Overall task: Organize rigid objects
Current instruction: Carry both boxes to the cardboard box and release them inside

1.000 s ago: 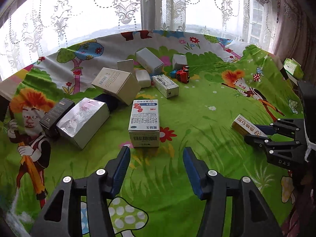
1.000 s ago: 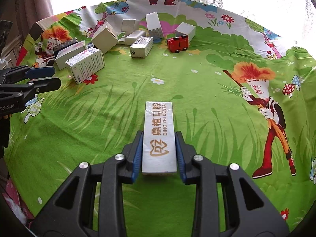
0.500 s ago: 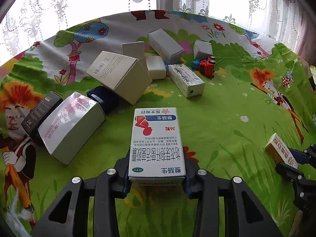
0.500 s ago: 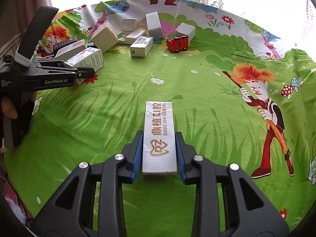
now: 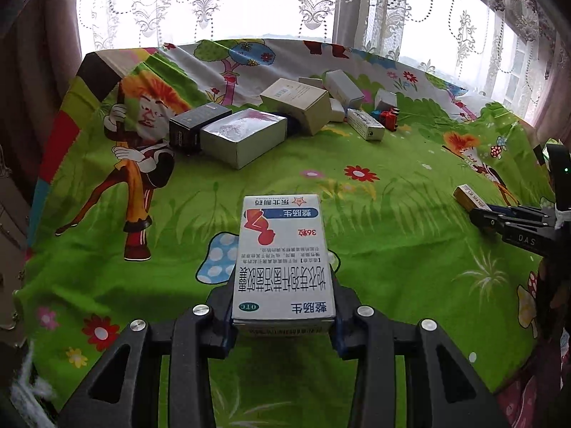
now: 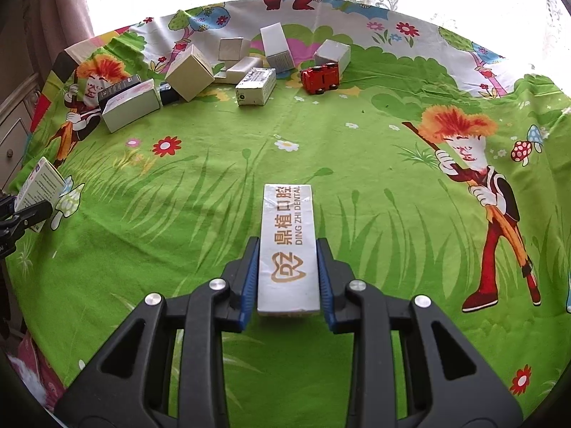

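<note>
Your left gripper (image 5: 283, 315) clamps a white rectangular cardboard medicine box (image 5: 283, 256), your right gripper (image 6: 287, 278) a slim white dental carton (image 6: 288, 246); loose boxes cluster at twelve o'clock.

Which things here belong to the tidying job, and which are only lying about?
Job:
- medicine box in left tongs
- dental box in right tongs
- loose boxes
- red toy car

Lying about:
- cartoon tablecloth
- lace curtain
</note>
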`<state>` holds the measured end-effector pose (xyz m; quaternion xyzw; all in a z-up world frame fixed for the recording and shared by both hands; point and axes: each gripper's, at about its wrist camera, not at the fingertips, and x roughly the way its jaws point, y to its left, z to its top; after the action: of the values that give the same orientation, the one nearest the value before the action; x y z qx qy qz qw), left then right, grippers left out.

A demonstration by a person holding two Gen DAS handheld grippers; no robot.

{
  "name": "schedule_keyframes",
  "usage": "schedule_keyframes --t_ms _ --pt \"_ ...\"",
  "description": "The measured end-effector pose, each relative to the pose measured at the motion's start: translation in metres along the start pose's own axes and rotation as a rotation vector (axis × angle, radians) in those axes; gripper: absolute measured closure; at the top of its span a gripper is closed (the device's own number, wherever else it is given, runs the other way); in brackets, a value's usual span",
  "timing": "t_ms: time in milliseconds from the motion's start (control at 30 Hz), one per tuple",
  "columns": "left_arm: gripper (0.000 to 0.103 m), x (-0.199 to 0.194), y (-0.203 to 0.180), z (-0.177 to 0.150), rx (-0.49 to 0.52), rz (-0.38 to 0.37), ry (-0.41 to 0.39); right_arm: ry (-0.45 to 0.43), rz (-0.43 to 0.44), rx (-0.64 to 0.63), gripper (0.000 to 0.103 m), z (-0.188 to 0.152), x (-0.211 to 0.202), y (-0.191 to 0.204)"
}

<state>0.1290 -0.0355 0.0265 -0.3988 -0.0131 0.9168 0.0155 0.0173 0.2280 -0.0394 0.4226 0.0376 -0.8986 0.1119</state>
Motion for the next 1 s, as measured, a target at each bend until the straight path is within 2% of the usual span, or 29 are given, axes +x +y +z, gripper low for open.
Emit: schedule_keyframes --t_ms 267,467,767,1000 --pt "0.062 -0.029 -0.020 -0.015 0.044 -0.022 -0.004 -0.049 0.049 -0.003 0.069 -0.033 -0.056 0.043" --pt "0.062 -0.054 -0.043 -0.031 0.099 -0.045 0.006 -0.057 0.083 0.017 0.069 -0.060 -0.090 0.057" --pt "0.062 -0.077 -0.068 -0.035 0.150 -0.074 -0.004 -0.094 0.081 0.063 0.069 -0.086 -0.133 0.043" --pt "0.062 -0.095 -0.093 -0.032 0.198 -0.124 -0.024 -0.145 0.026 0.106 0.069 -0.107 -0.178 0.019"
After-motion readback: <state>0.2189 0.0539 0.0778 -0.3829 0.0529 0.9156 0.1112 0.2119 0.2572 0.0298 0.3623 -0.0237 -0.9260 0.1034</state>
